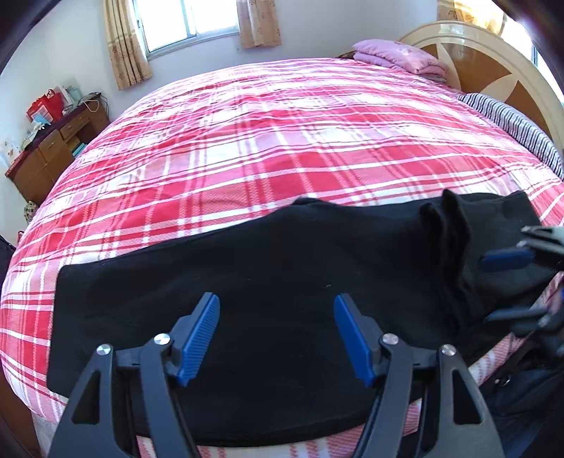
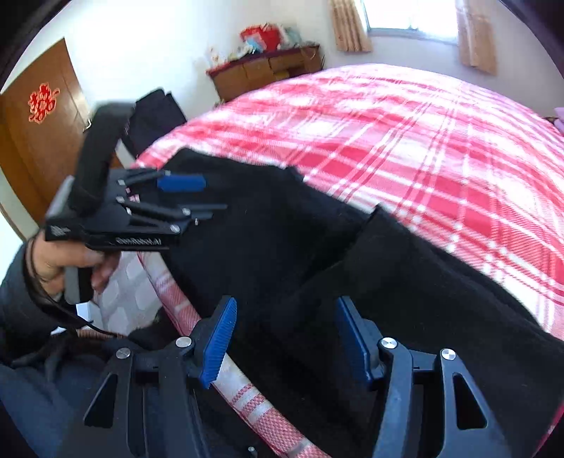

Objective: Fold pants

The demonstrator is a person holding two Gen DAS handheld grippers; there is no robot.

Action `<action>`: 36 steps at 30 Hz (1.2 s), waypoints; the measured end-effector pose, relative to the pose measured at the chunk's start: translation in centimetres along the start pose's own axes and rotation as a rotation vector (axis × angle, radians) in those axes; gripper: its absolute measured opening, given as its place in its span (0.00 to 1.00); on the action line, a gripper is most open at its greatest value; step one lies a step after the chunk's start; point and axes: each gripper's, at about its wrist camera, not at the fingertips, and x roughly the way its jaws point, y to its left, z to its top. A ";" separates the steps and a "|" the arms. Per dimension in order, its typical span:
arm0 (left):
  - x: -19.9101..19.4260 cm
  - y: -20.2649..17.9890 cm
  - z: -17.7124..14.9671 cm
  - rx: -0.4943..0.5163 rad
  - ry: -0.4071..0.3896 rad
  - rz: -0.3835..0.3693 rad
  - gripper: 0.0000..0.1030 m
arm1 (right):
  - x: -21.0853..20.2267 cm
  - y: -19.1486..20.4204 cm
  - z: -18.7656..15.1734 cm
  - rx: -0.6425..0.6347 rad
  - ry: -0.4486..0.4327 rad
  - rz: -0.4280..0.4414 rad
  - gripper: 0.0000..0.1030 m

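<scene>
- Two grippers hover over the near edge of the bed, both with jaws spread wide and nothing between the blue pads.
- The left gripper (image 1: 276, 334) points across the black pants (image 1: 246, 282), its fingers above the dark cloth; whether they touch it I cannot tell.
- The right gripper (image 2: 285, 340) sits above the other end of the pants (image 2: 282, 229), over the bed's edge.
- The pants lie flat along the near edge of the red-and-white plaid bedspread (image 1: 264, 141), stretched left to right, with a raised fold of fabric (image 1: 447, 218) toward the right end.
- In the right wrist view the left gripper (image 2: 197, 197) shows from the side, held by the person's left hand (image 2: 70, 260) just above the cloth.
- In the left wrist view the right gripper (image 1: 514, 285) appears at the right edge, blurred.
- A folded pink blanket (image 1: 398, 54) rests by the headboard (image 1: 493, 67).
- A wooden dresser (image 1: 53, 148) stands against the far wall, under a curtained window (image 1: 187, 21).
</scene>
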 end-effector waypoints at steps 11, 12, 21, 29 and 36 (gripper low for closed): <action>-1.5 10.4 0.2 -0.088 -0.089 0.293 0.87 | -3.0 -5.9 0.4 0.242 -0.111 -0.059 0.59; -1.4 12.3 -0.1 -0.120 -0.085 0.332 0.87 | -3.2 -6.4 0.4 0.267 -0.113 -0.056 0.59; -0.2 21.5 -4.3 -0.444 -0.061 0.146 0.77 | -3.8 -8.4 -0.1 0.373 -0.136 -0.073 0.59; 0.7 19.0 -3.8 -0.391 -0.068 0.053 0.54 | -3.5 -7.6 -0.5 0.342 -0.118 -0.085 0.59; 0.2 20.7 -4.6 -0.465 -0.080 -0.101 0.21 | -3.8 -7.6 -0.7 0.344 -0.130 -0.094 0.59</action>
